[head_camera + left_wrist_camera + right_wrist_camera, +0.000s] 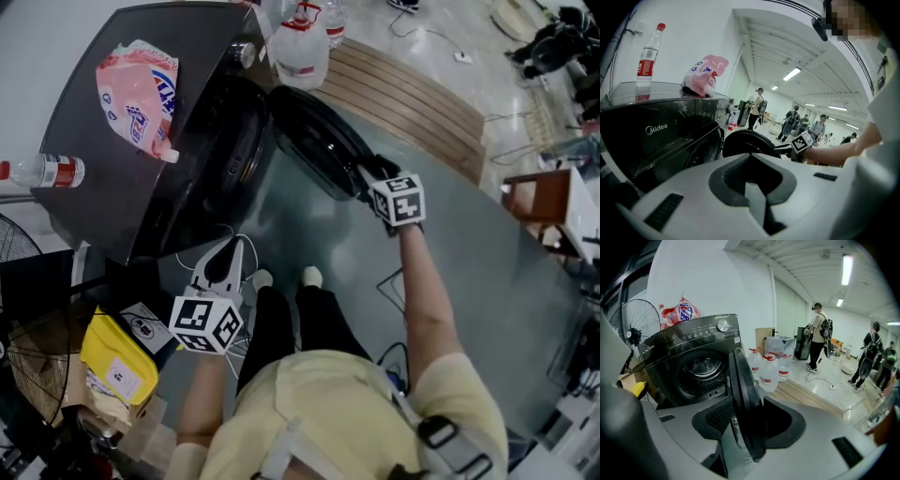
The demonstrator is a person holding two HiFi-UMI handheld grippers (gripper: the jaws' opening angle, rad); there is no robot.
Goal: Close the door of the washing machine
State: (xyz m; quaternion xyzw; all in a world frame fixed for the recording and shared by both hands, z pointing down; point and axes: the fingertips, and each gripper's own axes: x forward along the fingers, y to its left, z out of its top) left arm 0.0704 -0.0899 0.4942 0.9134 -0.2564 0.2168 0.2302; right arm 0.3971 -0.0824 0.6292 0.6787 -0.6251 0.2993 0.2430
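Observation:
A dark front-loading washing machine point(122, 187) stands at the left with its round door point(314, 141) swung wide open toward the room. My right gripper point(367, 178) is at the door's free edge. In the right gripper view the door's rim point(743, 399) runs upright between the spread jaws, and the pads do not clearly press on it; the drum point(701, 371) shows behind. My left gripper point(234, 246) hangs low in front of the machine with its tips together and nothing in them. The left gripper view shows the door point(745, 143) ahead.
On the machine's top lie a pink bag point(136, 94) and a plastic bottle point(42, 172). Water jugs point(300, 47) and a wooden slatted platform point(403, 98) lie beyond the door. A yellow bag point(117, 361) and a fan point(630, 333) are at the left. People point(818, 333) stand far off.

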